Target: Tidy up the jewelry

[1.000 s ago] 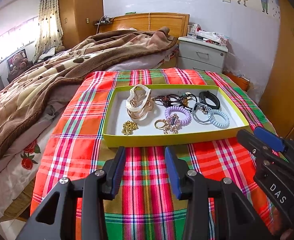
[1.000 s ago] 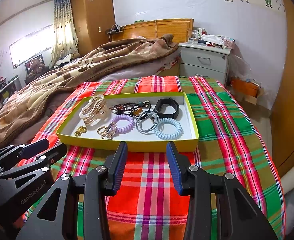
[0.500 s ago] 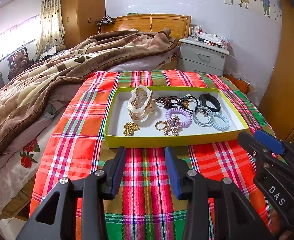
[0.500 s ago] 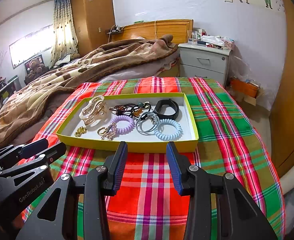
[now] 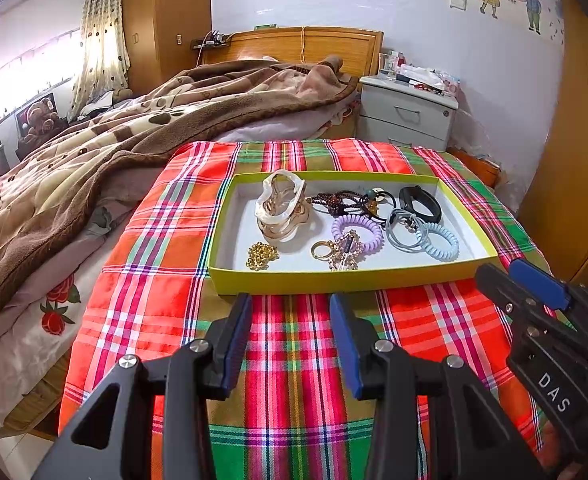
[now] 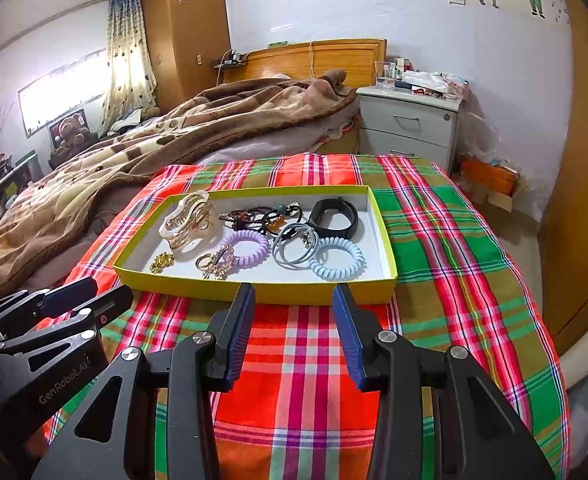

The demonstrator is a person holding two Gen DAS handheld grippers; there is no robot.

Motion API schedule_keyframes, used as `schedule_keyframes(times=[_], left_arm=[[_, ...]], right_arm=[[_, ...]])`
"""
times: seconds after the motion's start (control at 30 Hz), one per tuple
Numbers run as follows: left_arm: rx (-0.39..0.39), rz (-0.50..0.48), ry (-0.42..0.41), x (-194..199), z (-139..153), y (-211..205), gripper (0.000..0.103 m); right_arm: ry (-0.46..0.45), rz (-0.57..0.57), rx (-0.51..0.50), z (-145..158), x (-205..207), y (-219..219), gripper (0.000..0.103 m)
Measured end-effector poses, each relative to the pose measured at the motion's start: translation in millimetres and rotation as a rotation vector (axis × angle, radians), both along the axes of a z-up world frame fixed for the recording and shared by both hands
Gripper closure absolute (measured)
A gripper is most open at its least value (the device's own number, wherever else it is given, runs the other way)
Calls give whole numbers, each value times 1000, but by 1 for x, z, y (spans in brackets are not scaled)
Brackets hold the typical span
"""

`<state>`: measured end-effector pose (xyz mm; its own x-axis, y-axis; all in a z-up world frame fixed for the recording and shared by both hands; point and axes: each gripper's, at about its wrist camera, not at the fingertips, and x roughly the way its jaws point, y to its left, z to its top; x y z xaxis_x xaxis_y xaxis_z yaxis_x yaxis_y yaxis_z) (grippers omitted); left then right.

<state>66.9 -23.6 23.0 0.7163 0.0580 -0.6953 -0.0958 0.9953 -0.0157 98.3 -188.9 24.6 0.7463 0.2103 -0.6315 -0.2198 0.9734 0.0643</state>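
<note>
Both hand-held grippers, left (image 5: 290, 312) and right (image 6: 294, 304), wide open, empty.

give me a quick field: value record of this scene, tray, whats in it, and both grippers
surface: plaid cloth over a bed
tray: yellow-rimmed box, white inside
left end of tray: pale hair claw, gold chain in front of it
middle: purple spiral tie, gold charm ring, dark bead strand
right end: black band, grey ties, light blue spiral tie
left hand-held gripper: open, empty, short of the tray
right hand-held gripper: open, empty, short of the tray
</note>
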Motion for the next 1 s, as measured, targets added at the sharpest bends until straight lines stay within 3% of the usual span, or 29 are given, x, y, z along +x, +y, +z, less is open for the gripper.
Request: schedule_keyframes(times=[1.0], left_arm=[[-3, 7, 4, 1, -2, 0, 61]], right_arm=[[1, -4, 0, 0, 0, -1, 62]])
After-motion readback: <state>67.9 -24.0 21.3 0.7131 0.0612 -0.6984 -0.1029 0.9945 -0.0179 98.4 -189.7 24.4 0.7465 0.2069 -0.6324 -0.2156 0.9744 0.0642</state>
